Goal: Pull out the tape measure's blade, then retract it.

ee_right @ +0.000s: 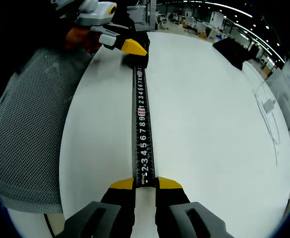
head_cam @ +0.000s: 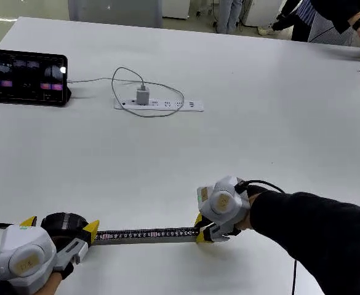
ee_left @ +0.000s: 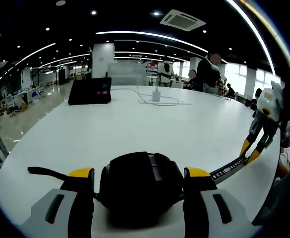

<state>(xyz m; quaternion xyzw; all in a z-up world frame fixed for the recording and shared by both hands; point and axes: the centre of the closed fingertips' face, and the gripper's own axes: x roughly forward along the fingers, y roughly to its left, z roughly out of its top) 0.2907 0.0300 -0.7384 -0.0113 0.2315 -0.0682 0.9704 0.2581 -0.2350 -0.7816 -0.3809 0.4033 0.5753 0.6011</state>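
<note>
While the left hand-held gripper (head_cam: 61,225) clamps the black tape case (ee_left: 141,186) by the open white bench's (head_cam: 241,123) front edge, the right hand-held gripper (ee_right: 145,182) pinches its numbered blade (ee_right: 141,124), stretched left-right.

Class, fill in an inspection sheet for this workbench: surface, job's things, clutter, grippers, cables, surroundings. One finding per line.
Surface: broad white table.
Job's things: black tape measure case; blade extended, lying flat on the table.
Clutter: tablet with its screen lit; power strip with a charger plugged in.
Grippers: left gripper shut on the tape measure case; right gripper shut on the blade's end.
Cables: white cable looped from charger to tablet; black cable at the right gripper.
Surroundings: people at the table's far edge.
</note>
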